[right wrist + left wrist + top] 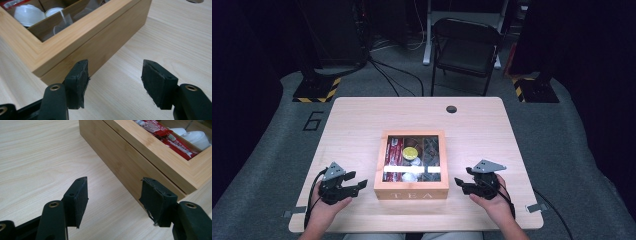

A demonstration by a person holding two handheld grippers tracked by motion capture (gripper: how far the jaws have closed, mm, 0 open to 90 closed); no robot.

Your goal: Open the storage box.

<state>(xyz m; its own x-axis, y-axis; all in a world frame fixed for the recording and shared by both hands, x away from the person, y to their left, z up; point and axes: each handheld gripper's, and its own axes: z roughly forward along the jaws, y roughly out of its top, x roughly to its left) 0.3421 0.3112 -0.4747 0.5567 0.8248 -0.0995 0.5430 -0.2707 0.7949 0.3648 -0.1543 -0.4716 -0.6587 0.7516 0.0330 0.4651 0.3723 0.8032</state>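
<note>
The tea box (411, 192) sits mid-bench (362, 115). The left hand-held gripper (358, 186) at its 9 o'clock and the right hand-held gripper (459, 183) at its 3 o'clock are both released, grasping nothing.

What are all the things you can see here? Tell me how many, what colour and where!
tea box: one, light wood with a clear window lid, middle of the table, lid down
red packets: several, red, left compartment of the box
round yellow thing: one, yellow, middle compartment
white cups: a few, white, near the front of the box
table: one, pale wood, with a dark round hole near the far edge
folding chair: one, black, on the floor behind the table
left gripper: one, black, left of the box, fingers apart, holding nothing
right gripper: one, black, right of the box, fingers apart, holding nothing
</note>
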